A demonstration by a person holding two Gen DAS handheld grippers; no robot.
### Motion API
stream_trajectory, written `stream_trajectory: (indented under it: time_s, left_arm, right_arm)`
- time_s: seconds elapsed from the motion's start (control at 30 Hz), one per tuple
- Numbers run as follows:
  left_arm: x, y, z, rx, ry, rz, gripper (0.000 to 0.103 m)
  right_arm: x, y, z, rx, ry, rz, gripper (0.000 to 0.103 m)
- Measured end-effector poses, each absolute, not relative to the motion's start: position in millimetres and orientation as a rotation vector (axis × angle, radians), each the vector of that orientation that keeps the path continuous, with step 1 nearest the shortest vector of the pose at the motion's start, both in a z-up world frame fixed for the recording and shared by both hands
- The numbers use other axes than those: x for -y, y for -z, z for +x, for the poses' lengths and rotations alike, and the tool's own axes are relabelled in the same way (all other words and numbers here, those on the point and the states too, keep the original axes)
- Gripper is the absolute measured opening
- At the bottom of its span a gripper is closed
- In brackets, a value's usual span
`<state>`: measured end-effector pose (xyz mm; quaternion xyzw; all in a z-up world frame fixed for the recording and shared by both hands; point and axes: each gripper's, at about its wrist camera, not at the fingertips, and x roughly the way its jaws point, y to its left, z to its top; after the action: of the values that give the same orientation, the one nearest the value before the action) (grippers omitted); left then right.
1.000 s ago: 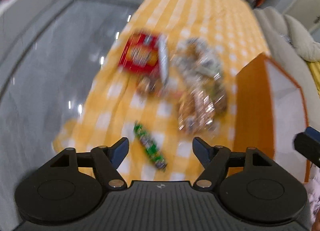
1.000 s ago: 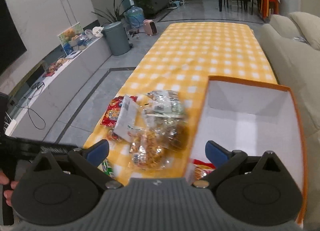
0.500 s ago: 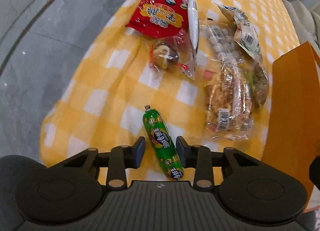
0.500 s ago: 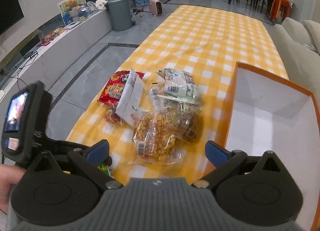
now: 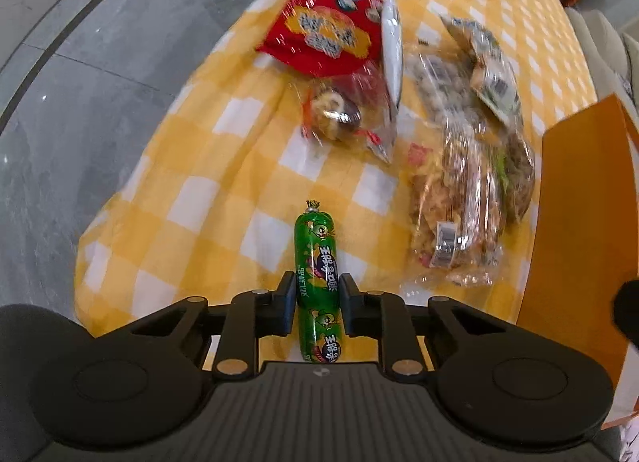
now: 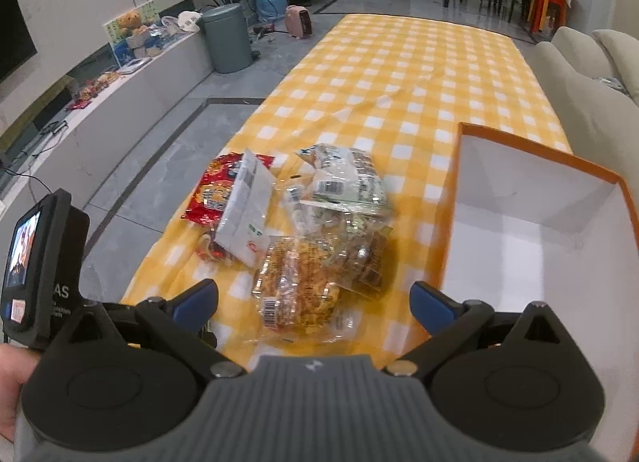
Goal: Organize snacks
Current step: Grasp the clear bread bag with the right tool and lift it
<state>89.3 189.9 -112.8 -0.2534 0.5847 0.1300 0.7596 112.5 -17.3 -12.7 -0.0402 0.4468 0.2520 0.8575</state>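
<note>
My left gripper (image 5: 317,298) is shut on a green sausage stick (image 5: 315,258) at the near end of the yellow checked tablecloth (image 5: 223,166). Beyond it lie a red snack bag (image 5: 323,32), a clear pack with round chocolates (image 5: 335,114), a white flat packet (image 5: 391,46) and clear bags of crunchy snacks (image 5: 459,202). The orange box (image 5: 575,222) stands to the right. My right gripper (image 6: 313,304) is open and empty above the crunchy snack bag (image 6: 297,290), left of the box's white inside (image 6: 531,246). The left gripper's body (image 6: 40,270) shows at the lower left.
The table runs far ahead under the cloth (image 6: 403,62). Grey floor (image 5: 80,82) lies left of the table edge. A sofa (image 6: 587,74) stands on the right, a grey bin (image 6: 225,38) and a low counter (image 6: 131,82) on the left.
My left gripper moved forward and closed on the green sausage stick, which now lies straight between the fingers. My right gripper stayed open and drifted slightly over the snack pile.
</note>
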Motion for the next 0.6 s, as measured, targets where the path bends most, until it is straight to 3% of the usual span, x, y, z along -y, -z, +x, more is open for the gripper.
stream_trajectory:
  time_s: [0.43,0.6]
  left_arm:
    - [-230.2,92.5,69.8,-1.143,-0.290,-0.695,0.024]
    - [-237.4,94.1,71.0,-1.128,-0.288,-0.729,0.024]
  right_arm:
    - [-21.1,55.9,112.8,-0.943,-0.527,-0.119,0.100]
    - [-50.0,82.3,110.0,-0.911,-0.478,-0.303,0.100]
